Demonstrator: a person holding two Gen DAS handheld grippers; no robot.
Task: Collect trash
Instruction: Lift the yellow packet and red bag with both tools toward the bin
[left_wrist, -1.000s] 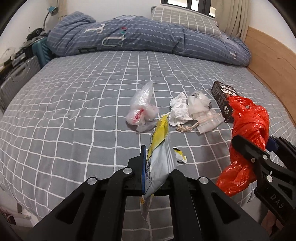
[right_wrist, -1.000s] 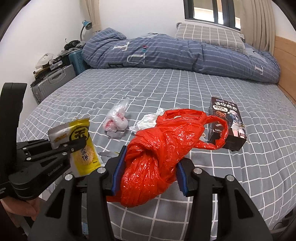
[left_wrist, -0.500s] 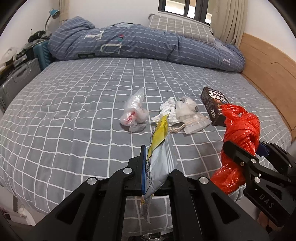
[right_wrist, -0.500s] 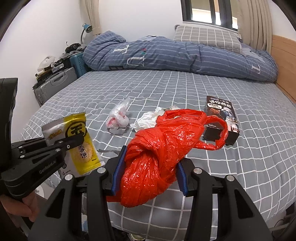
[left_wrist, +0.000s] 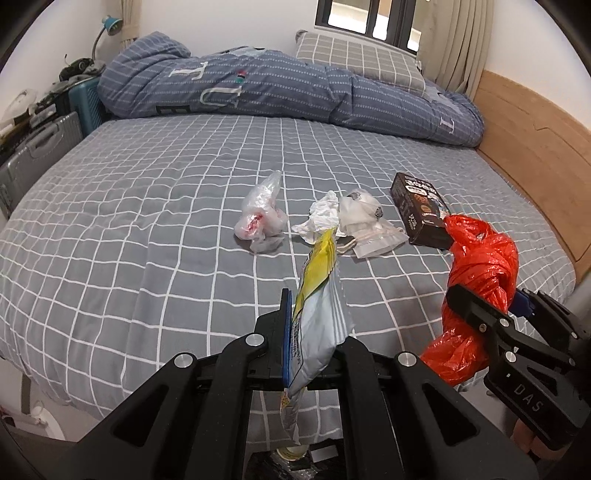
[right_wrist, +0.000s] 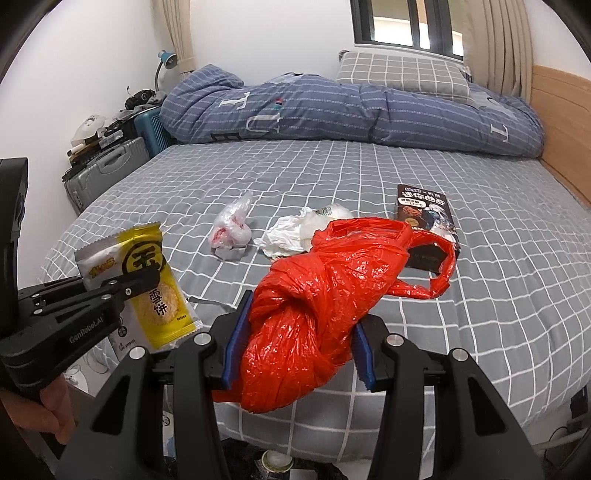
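Left claw (left_wrist: 314, 332) clamped tight on yellow-and-silver snack wrapper (left_wrist: 317, 314), held edge-on above near edge of bed (left_wrist: 147, 221). From right wrist view, wrapper face readable: black ring with large character, "雪饼" below it. "GenRobot.AI" printed on left claw body; hand (right_wrist: 51, 417) gripping its handle at lower left.

Right claw (right_wrist: 299, 343) part-way closed, blue pads pressed on both sides of knotted red plastic bag (right_wrist: 325, 295); bag handles flopped forward over the bedsheet. "DAS" lettering visible on right claw body in left wrist view.

On the bed, beyond both claws:
- clear plastic bag (left_wrist: 260, 218) with red smear inside, left of the group
- crumpled white tissue (left_wrist: 321, 218) touching pale wrapper bundle (left_wrist: 364, 218) and clear zip pouch with string
- dark brown snack box (right_wrist: 424, 221) lying flat, right of the group; Chinese title on top in white, too small to read fully; cookie picture under it

At far end, rolled blue quilt (right_wrist: 332, 110) with large pale letters "T", "U", "E"; checked pillow (right_wrist: 402, 74) behind it. Grey suitcase (right_wrist: 107, 170) and teal one beside the bed on the left.
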